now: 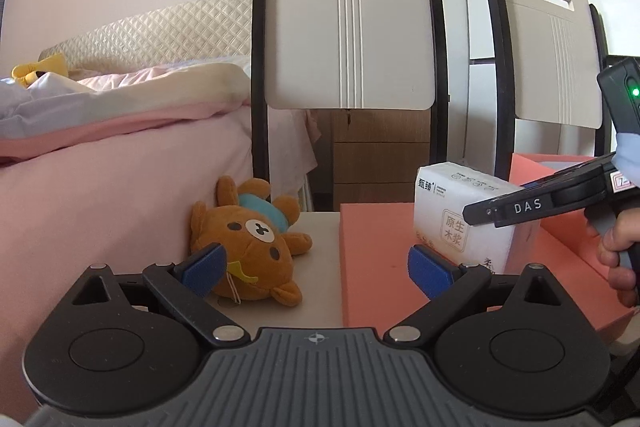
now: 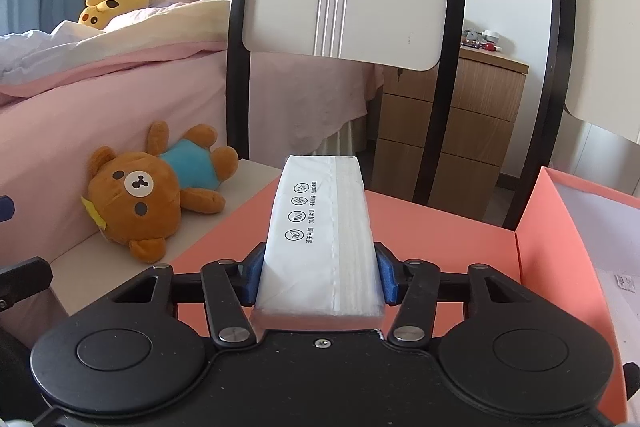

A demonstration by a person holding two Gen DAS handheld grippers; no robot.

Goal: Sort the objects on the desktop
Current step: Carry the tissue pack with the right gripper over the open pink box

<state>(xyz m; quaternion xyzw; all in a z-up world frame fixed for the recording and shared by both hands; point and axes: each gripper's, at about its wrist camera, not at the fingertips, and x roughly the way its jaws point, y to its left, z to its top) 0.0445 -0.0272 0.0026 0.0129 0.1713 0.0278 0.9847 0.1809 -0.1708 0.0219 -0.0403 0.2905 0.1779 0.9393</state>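
Two grippers are in my feeds. On the far left sits the pink bed (image 1: 100, 187), and against it a brown teddy bear (image 1: 256, 243) lies on its back on the table (image 1: 316, 267). My left gripper (image 1: 316, 269) hangs spread wide with nothing between its blue pads, near the bear. Further right, my right gripper (image 2: 320, 277) is clamped on a white tissue pack (image 2: 324, 227), over the orange box lid (image 2: 440, 239), beside the open orange box (image 2: 556, 247).

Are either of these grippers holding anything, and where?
The right gripper clamps the tissue pack by its long sides at the near end. The left gripper holds nothing.
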